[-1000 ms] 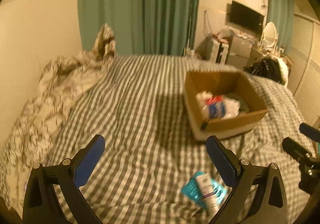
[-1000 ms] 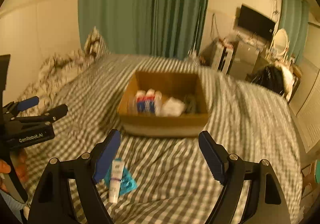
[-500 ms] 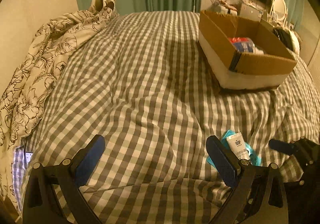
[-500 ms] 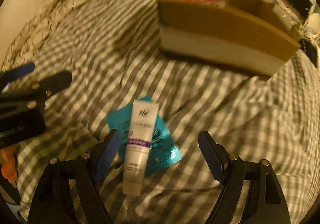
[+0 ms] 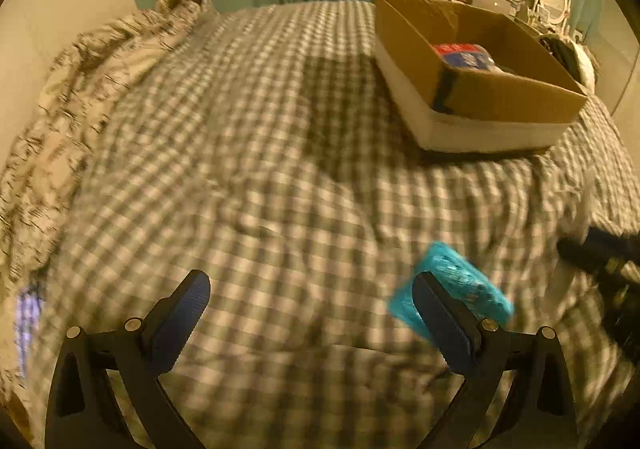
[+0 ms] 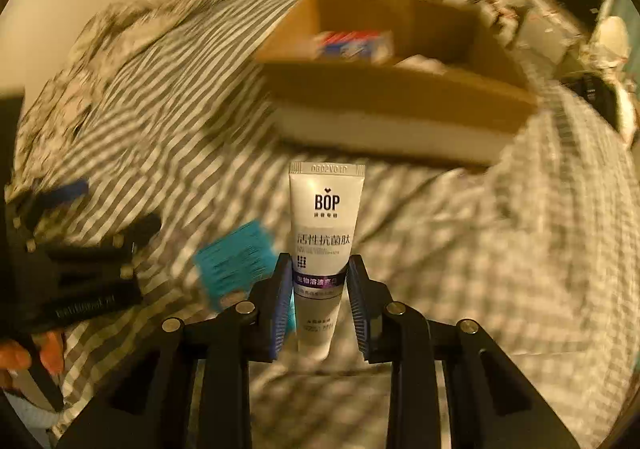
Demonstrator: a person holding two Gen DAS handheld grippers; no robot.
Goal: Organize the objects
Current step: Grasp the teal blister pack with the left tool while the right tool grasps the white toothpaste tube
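A white BOP tube (image 6: pixel 325 233) stands up between the pads of my right gripper (image 6: pixel 319 261). Its jaws are closing and the pads press on the tube's lower part. The tube is sharp while the bed behind it is blurred. A teal packet (image 6: pixel 236 261) lies on the checked bed just left of it. In the left wrist view my left gripper (image 5: pixel 310 281) hangs open over the bed, with the teal packet (image 5: pixel 452 285) partly behind its right finger (image 5: pixel 444 321). The cardboard box (image 5: pixel 500 97) sits at the far right and holds a red and blue packet (image 5: pixel 464 55).
A crumpled floral blanket (image 5: pixel 80 109) covers the bed's left side. The right gripper's body (image 5: pixel 596 249) enters at the right edge. The left gripper (image 6: pixel 80 249) and a hand (image 6: pixel 24 357) fill the right view's left side. A television and a dresser stand behind the box.
Both grippers came down toward the bed. The right gripper's jaws closed on the white tube, which no longer lies on the teal packet. The left gripper stayed open.
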